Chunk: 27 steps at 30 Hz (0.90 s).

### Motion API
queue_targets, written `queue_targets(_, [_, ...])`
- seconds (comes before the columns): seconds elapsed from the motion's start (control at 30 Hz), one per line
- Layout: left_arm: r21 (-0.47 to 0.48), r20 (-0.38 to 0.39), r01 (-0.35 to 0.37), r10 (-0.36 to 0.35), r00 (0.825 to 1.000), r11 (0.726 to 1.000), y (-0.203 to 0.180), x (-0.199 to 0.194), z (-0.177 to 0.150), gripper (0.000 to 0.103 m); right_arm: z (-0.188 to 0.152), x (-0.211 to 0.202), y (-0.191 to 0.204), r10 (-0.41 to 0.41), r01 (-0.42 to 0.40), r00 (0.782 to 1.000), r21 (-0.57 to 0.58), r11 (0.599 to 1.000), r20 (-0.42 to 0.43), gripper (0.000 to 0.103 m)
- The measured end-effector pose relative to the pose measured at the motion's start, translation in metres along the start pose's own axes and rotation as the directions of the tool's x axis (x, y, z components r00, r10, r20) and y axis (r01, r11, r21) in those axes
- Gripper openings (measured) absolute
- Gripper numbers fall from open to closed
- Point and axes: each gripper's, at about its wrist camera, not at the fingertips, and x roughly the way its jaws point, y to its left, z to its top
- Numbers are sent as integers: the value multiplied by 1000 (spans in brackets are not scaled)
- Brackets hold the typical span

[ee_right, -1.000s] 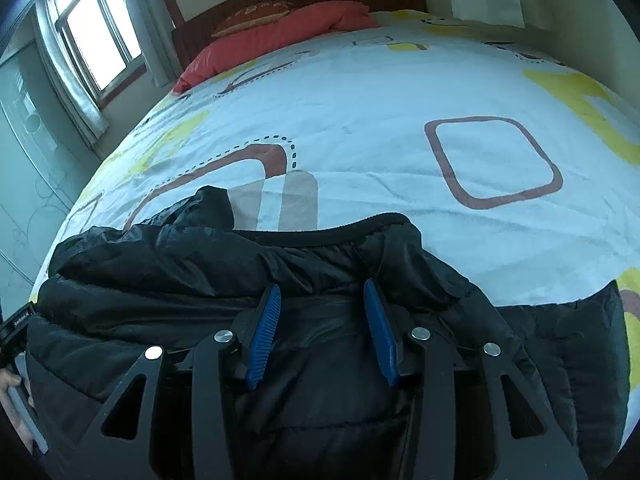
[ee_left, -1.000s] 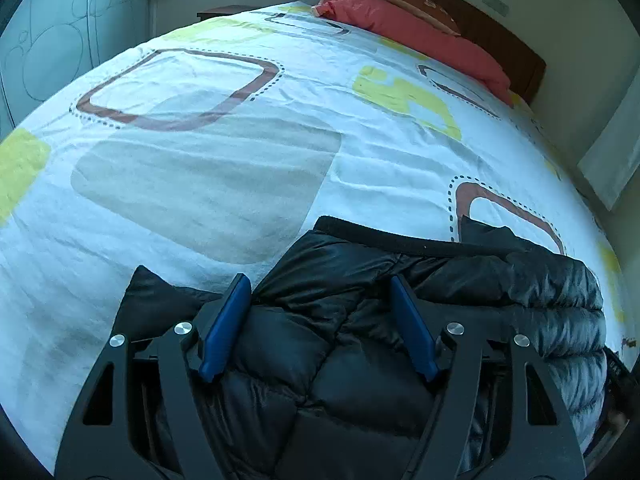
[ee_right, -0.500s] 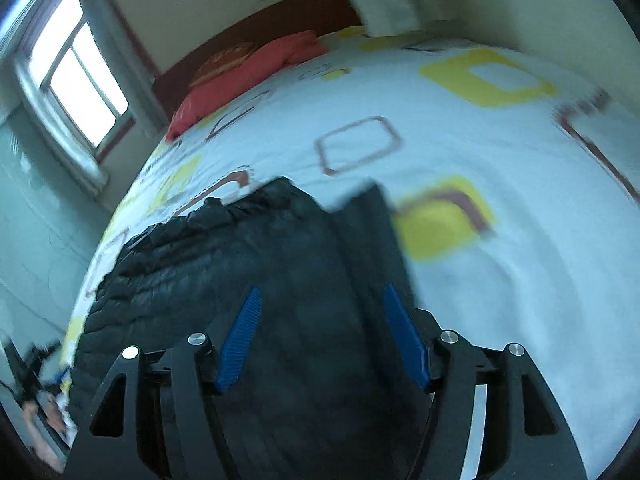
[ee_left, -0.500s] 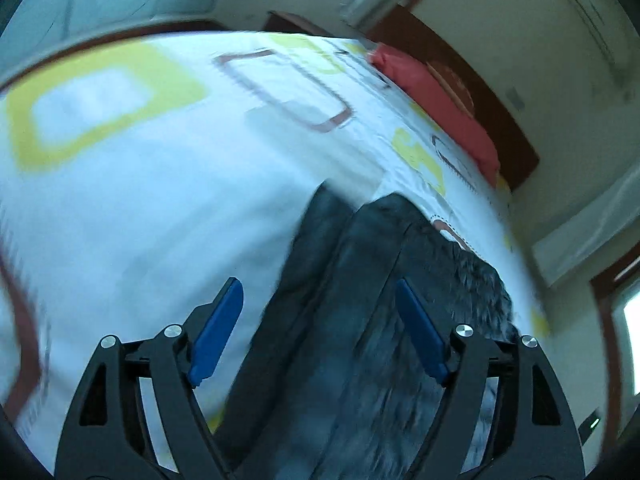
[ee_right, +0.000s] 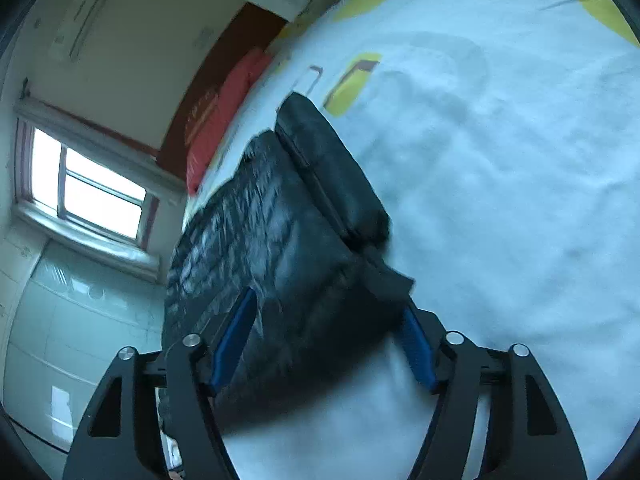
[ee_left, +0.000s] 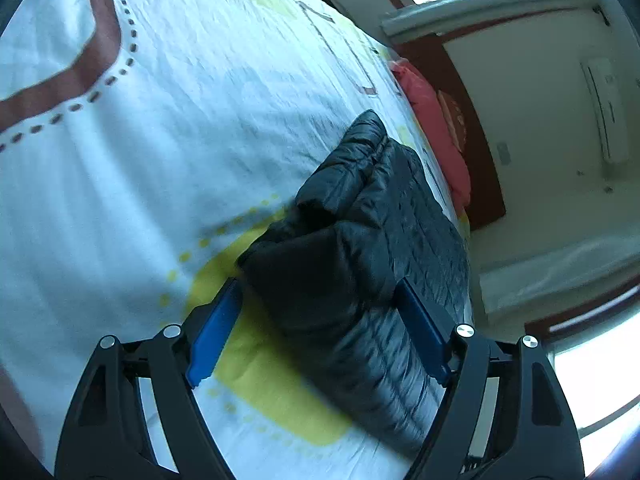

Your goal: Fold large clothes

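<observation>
Lying on the bed [ee_left: 120, 184] is one folded black jacket [ee_left: 372, 248], near two red pillows [ee_left: 440, 136]. Left gripper [ee_left: 320, 332] and right gripper [ee_right: 324, 340] jaws stand spread, having just been opening, straddling the jacket unpinched.

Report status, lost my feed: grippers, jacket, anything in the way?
Both grippers open, left gripper and right gripper, jaws just widened. Black jacket folded on bed. Nothing blocking.

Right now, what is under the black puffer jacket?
The black puffer jacket lies on the patterned bedsheet; part of a yellow print shows at its edge. Whatever else lies beneath it is covered.
</observation>
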Motion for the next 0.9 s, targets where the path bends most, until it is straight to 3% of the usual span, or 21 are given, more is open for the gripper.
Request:
queue_targets(0.07, [-19,29,-23,24,999,1000,-5,7,1,78,5,10,3,3,-3,1000,8,1000,21,68])
queue_targets(0.1, [-24,39,-19,20,999,1000,-7,10,2,71,7,13,5,-5,5,999,4,1000,35,66])
queue_targets(0.17, [-52,30,-26,28,999,998,-8,22,3,54,9,21,1,-19,18,999,20,1000,30,44])
queue_targets(0.27, [-26,43,-34,35,998,999,-15,23,2,35,8,20,-4,24,-25,999,33,999,29,30])
queue_targets(0.37, [21,43,-34,33,999,999,-19,16,2,25,6,12,-5,55,-56,998,36,998,30,25])
queue_targets(0.9, [90,39,-94,91,995,991,13,-71,-44,22,-36,-60,-22,50,-50,999,8,999,0,23])
